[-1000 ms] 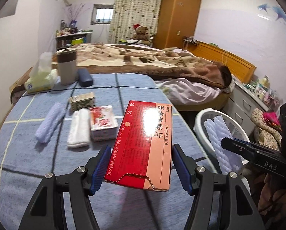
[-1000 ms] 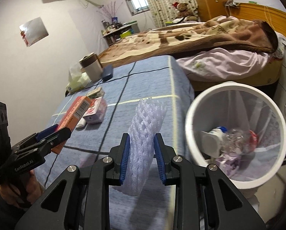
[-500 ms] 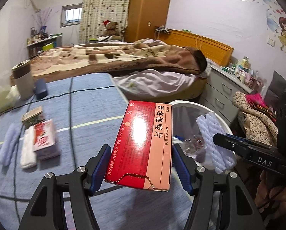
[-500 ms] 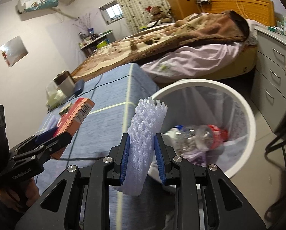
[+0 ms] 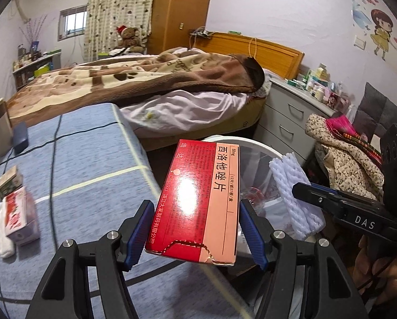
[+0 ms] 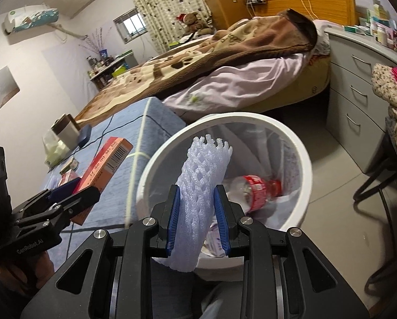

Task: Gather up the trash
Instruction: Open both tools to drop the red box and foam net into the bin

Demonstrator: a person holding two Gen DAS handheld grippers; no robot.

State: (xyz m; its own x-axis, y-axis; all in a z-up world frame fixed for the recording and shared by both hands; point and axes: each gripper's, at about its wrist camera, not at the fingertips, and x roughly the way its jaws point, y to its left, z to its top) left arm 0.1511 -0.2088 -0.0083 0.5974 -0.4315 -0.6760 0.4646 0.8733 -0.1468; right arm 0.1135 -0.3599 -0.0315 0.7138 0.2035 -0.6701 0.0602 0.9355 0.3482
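The left tool [image 5: 194, 235] is gripping a red medicine box [image 5: 198, 199] by its long sides, holding it above the near right edge of the blue-covered counter [image 5: 92, 164], just short of the white trash bin [image 6: 299, 159]. The right tool [image 6: 197, 219] is squeezing a white foam fruit net [image 6: 198, 199] between its blue pads, and the net is hanging over the near rim of the bin's open mouth.

Inside the bin, a clear plastic bottle with a red label [image 6: 254, 188] and some paper scraps are already lying on the liner, so part of the collecting looks done. Both held pieces are waiting to be released; the net seems ready to drop, while the box probably needs to travel further right first.

On the far left of the counter, a small red-and-white carton [image 5: 19, 216], a white roll [image 5: 3, 235] beside it and a little printed box [image 5: 8, 184] are sitting uncollected, likely the remaining work.
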